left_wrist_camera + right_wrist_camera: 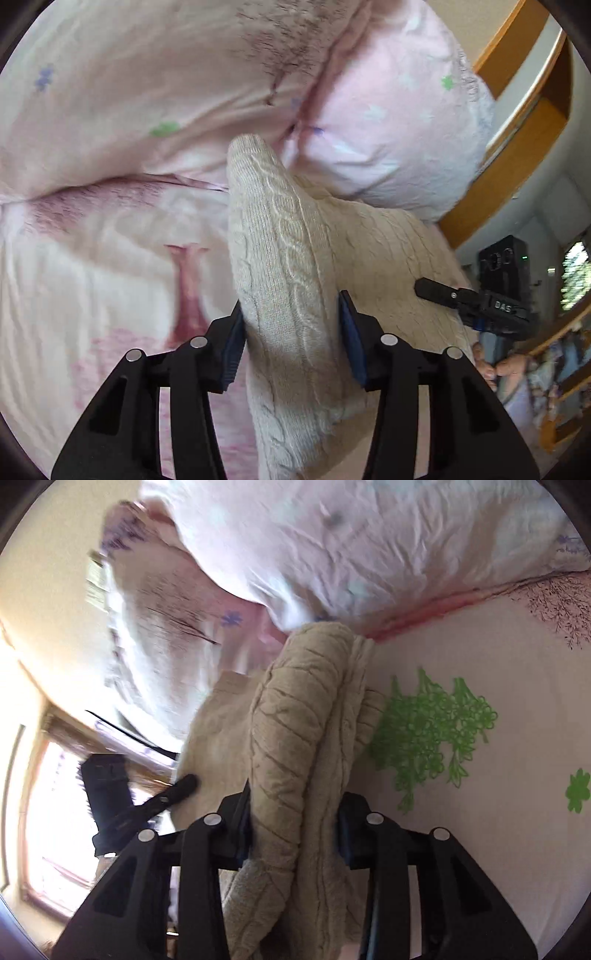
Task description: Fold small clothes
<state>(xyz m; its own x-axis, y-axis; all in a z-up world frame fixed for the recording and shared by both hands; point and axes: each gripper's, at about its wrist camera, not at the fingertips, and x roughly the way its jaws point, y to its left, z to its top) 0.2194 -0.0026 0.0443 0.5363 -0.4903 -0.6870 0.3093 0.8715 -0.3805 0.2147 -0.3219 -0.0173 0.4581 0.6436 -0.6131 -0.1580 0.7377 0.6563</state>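
A cream cable-knit garment [295, 266] lies bunched on a pink printed bed sheet [110, 258]. My left gripper [291, 325] is shut on a raised fold of the knit, its blue pads pressing both sides. My right gripper [295, 812] is shut on another bunched fold of the same garment [306, 709]. The right gripper also shows at the right of the left wrist view [469, 299], over the knit. The left gripper shows at the left of the right wrist view [162, 797], touching the cloth's edge.
A pink pillow [399, 125] lies behind the garment, against a wooden bed frame [517, 129]. The sheet has green flower prints [436, 731]. A bright window [55, 812] is at the left of the right wrist view.
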